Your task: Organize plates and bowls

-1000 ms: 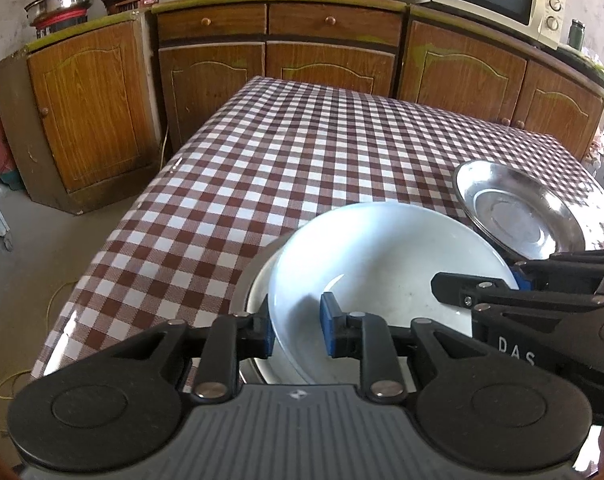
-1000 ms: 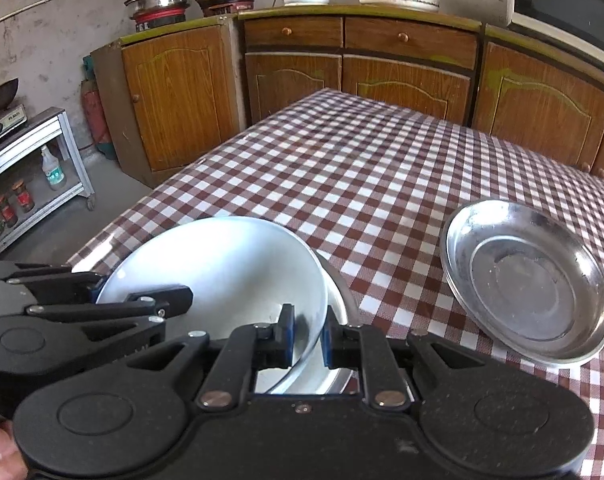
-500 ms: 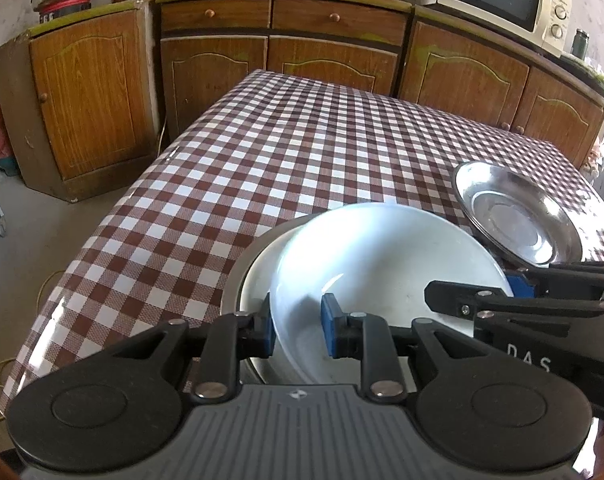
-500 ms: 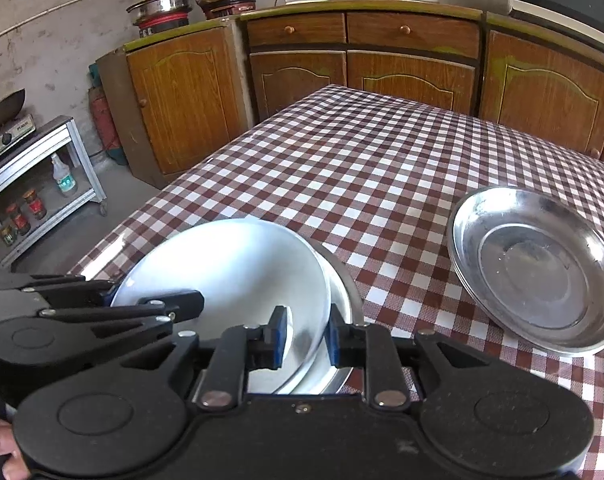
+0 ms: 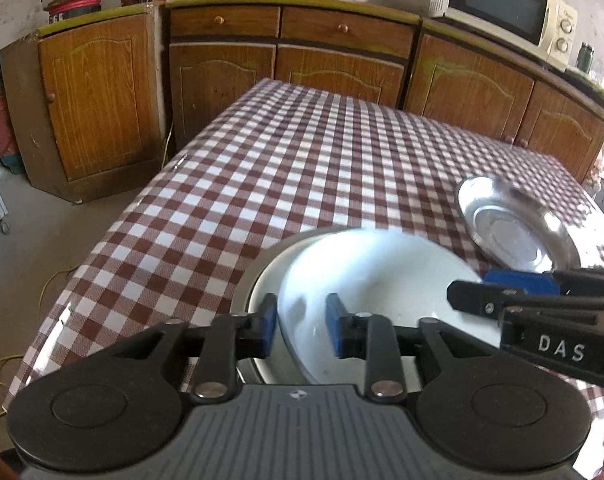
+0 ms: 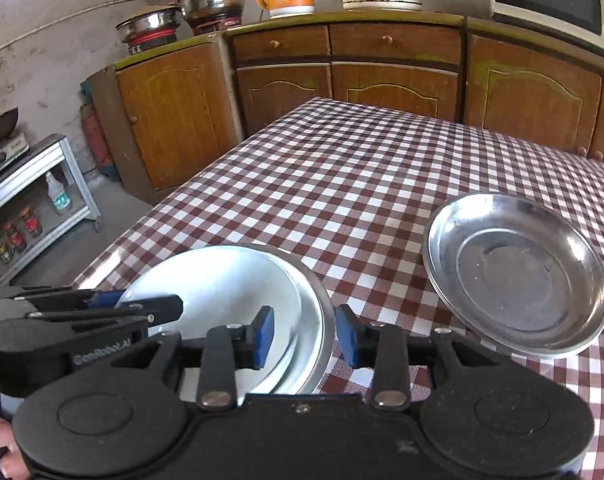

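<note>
Nearest, the left gripper (image 5: 302,329) straddles the near rim of the white bowl (image 5: 381,280), its fingers (image 5: 266,328) opening, with a gap showing either side of the rim, so the pads no longer press it. The right gripper (image 6: 305,336) does the same at its side: fingers parting, the rims of bowl and steel plate (image 6: 321,320) standing between them untouched. The white bowl sits nested in that steel plate at the near edge of the checked counter (image 5: 302,168), so this stacking step looks done.

The bowl looks like glazed ceramic: stiff, smooth, probably slippery and chippable, so a pinch on the rim from both sides is the safe hold. The steel plate under it should be light and could slide on the glossy cloth.

Further right lies a second steel plate (image 6: 517,276), apart from the stack, likely next. Nothing stands between them. Beyond are wooden cabinets (image 6: 393,80).
</note>
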{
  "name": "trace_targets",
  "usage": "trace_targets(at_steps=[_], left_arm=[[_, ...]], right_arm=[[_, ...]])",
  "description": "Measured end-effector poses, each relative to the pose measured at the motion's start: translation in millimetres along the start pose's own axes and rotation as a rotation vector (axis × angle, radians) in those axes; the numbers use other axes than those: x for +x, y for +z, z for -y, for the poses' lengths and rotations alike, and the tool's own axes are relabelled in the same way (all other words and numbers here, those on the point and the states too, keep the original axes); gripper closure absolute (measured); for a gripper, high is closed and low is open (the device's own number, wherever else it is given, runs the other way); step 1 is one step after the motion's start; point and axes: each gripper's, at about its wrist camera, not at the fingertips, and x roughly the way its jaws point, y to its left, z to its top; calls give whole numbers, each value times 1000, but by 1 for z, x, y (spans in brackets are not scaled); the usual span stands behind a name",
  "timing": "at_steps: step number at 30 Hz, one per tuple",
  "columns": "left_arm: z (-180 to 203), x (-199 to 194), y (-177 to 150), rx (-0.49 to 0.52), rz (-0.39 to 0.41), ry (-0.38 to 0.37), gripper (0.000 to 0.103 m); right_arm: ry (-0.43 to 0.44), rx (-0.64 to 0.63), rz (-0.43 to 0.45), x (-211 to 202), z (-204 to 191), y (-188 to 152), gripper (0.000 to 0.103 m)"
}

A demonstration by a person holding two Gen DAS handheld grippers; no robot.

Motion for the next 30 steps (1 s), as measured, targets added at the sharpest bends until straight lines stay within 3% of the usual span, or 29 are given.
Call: trace_targets(at_steps=[2,3,4,11,22,30], left_arm=[[2,-4,2,0,13,0,53],[3,-7,3,3,26,25,38],[4,-10,3,10,44,46,33],[-1,-16,7,-11,50,68,26],[-7,-3,0,-27,-2,88,16],[-15,18,-6,-57,-56,66,19]], right_arm=[[0,6,9,-2,0,1,43],[3,6,12,-4,0,1,37],[5,4,16,-4,-1,1,34],[9,18,23,-8,1,0,25],[14,57,-27,3,9,-9,24],[56,117,-81,25,18,-15,24]])
